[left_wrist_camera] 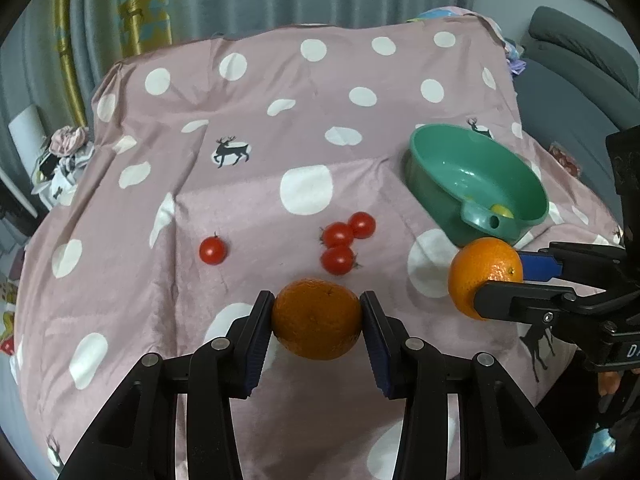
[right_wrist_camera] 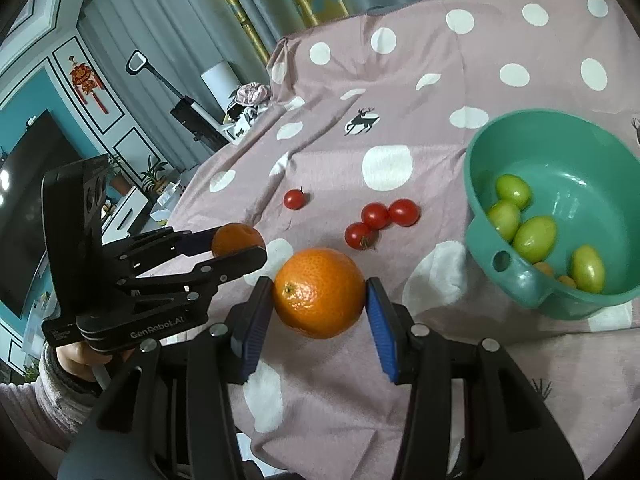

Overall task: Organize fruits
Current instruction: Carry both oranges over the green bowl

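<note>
My left gripper [left_wrist_camera: 317,316] is shut on an orange [left_wrist_camera: 317,319] above the pink dotted cloth [left_wrist_camera: 240,168]; it shows at the left of the right wrist view [right_wrist_camera: 240,246]. My right gripper [right_wrist_camera: 320,294] is shut on a second orange [right_wrist_camera: 319,293], which also shows at the right of the left wrist view [left_wrist_camera: 484,274]. Several cherry tomatoes [left_wrist_camera: 340,236] lie on the cloth beyond both oranges, one apart to the left [left_wrist_camera: 213,251]. A green bowl [right_wrist_camera: 504,280] at the right holds several green fruits [right_wrist_camera: 534,239] and small orange ones.
The cloth covers the whole table and drops off at the far and left edges. Curtains hang behind. A grey sofa [left_wrist_camera: 580,80] stands at the right. A TV [right_wrist_camera: 24,200] and cabinets are at the far left in the right wrist view.
</note>
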{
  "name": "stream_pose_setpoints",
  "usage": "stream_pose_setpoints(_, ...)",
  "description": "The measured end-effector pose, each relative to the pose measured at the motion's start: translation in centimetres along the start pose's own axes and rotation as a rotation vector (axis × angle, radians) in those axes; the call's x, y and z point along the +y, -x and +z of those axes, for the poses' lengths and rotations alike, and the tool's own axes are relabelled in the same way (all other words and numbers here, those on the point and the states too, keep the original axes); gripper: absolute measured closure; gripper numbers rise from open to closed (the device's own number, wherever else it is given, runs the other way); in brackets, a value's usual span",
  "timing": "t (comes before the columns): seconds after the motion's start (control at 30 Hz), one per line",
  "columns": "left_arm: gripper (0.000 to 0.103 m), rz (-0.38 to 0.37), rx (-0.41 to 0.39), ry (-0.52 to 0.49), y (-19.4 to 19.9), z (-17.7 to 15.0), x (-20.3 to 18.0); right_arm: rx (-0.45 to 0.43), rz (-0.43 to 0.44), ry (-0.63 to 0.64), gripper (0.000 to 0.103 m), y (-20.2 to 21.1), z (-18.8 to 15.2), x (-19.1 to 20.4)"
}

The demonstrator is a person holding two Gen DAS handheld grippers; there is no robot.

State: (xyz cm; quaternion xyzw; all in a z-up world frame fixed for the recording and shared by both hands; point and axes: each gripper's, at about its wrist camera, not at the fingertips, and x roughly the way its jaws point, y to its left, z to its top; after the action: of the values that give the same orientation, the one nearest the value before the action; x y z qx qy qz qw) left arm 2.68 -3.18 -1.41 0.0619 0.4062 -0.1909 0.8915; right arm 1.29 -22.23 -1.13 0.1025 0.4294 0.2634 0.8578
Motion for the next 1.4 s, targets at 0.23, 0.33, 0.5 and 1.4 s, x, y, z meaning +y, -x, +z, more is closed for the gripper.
stream_pose_setpoints(0.23,0.059,0.007,-0.02,-0.021,0.5,0.6,-1.1,-0.036,0.009,0.02,0.056,1.2,-0.1,0.4)
stream_pose_setpoints(0.33,0.059,0.009,-0.028,-0.029,0.6,0.9,-1.6,-0.044,0.011,0.012,0.056,1.5,-0.3,0.1)
stream_pose_setpoints(0.5,0.059,0.012,-0.034,-0.046,0.7,1.2,-2.4,-0.057,0.013,-0.005,0.056,2.0,-0.6,-0.4)
stream_pose_setpoints(1.4,0.059,-0.018,-0.121,-0.006,2.1,6.6,-0.9,-0.257,-0.072,-0.15,0.056,8.5,0.7,-6.9)
